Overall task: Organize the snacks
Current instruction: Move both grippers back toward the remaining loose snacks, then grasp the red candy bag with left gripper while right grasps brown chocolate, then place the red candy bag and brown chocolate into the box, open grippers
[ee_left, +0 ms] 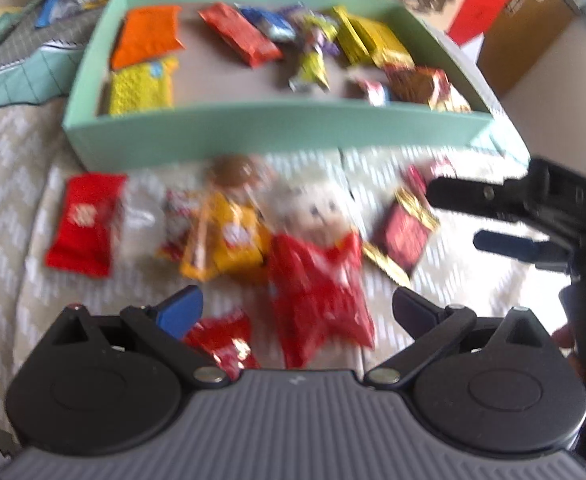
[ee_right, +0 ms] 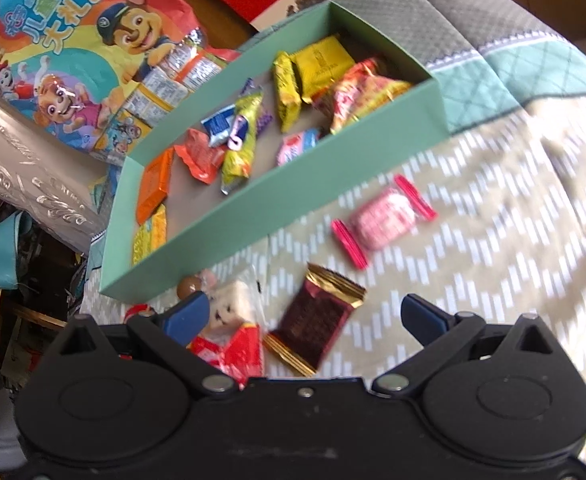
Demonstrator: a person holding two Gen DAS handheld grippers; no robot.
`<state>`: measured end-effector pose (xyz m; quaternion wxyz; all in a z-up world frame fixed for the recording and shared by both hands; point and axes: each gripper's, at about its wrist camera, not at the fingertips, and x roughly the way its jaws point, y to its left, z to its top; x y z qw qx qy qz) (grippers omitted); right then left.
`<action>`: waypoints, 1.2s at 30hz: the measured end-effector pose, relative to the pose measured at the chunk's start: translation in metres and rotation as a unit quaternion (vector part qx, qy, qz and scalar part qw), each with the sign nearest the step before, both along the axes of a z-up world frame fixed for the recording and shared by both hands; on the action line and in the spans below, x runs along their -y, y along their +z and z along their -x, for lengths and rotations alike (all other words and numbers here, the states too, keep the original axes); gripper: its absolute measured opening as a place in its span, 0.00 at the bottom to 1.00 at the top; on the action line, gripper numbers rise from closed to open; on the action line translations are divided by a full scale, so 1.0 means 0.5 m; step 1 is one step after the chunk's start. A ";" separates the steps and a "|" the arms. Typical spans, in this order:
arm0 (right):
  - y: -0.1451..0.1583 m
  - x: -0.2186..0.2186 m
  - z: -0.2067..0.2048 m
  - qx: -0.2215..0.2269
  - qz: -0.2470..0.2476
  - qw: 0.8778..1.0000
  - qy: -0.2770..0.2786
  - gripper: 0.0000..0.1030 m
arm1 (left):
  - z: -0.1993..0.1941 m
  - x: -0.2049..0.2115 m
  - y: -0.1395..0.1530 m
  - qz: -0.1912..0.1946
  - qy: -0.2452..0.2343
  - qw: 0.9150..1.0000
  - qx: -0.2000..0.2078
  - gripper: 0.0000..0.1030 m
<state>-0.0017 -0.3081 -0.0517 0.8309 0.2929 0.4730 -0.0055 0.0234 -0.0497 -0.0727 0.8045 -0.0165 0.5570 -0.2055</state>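
Note:
A green box [ee_left: 277, 130] holding several snack packets sits on a patterned cloth; it also shows in the right wrist view [ee_right: 293, 196]. In front of it lie loose snacks: a red packet [ee_left: 87, 224], a yellow packet [ee_left: 233, 240], a red bear-face packet [ee_left: 317, 276] and a dark red gold-edged packet [ee_left: 403, 232]. My left gripper [ee_left: 299, 308] is open just above the bear packet. My right gripper [ee_right: 305, 316] is open over the dark red packet [ee_right: 317, 316]; it also shows in the left wrist view [ee_left: 493, 216]. A pink candy [ee_right: 383, 220] lies further right.
A large cartoon snack bag [ee_right: 81, 40] and a silver box [ee_right: 25, 172] lie behind the green box at the left. A teal quilted cushion [ee_right: 533, 60] sits at the back right. A small red packet [ee_left: 225, 340] lies by my left finger.

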 end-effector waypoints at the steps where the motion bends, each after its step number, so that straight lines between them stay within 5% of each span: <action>1: -0.004 0.003 0.004 -0.002 -0.002 1.000 -0.002 1.00 | 0.005 0.007 -0.005 -0.002 -0.005 1.000 -0.003 1.00; 10: -0.031 0.024 0.030 -0.017 -0.014 1.000 -0.013 1.00 | -0.006 0.042 -0.026 -0.017 -0.008 1.000 0.002 0.89; 11: -0.033 0.025 0.032 -0.016 -0.015 1.000 -0.013 1.00 | -0.005 0.048 -0.024 -0.020 -0.011 1.000 0.012 0.77; 12: -0.032 0.024 0.033 -0.015 -0.014 1.000 -0.014 1.00 | -0.003 0.052 -0.022 -0.021 -0.017 0.999 0.022 0.52; 15: -0.029 0.022 0.033 -0.013 -0.001 1.000 -0.016 1.00 | -0.005 0.048 -0.018 -0.006 -0.022 0.999 0.023 0.44; 27: -0.027 -0.072 -0.007 -0.001 0.102 0.994 0.033 0.71 | 0.015 -0.028 -0.022 0.001 -0.008 1.000 0.028 0.49; 33: -0.040 -0.156 -0.030 0.021 0.229 0.969 0.093 0.44 | 0.012 -0.047 -0.024 0.007 -0.001 1.000 0.029 0.51; 36: -0.036 -0.165 -0.030 0.024 0.229 0.966 0.119 0.36 | 0.014 -0.045 -0.025 0.006 -0.004 0.999 0.034 0.51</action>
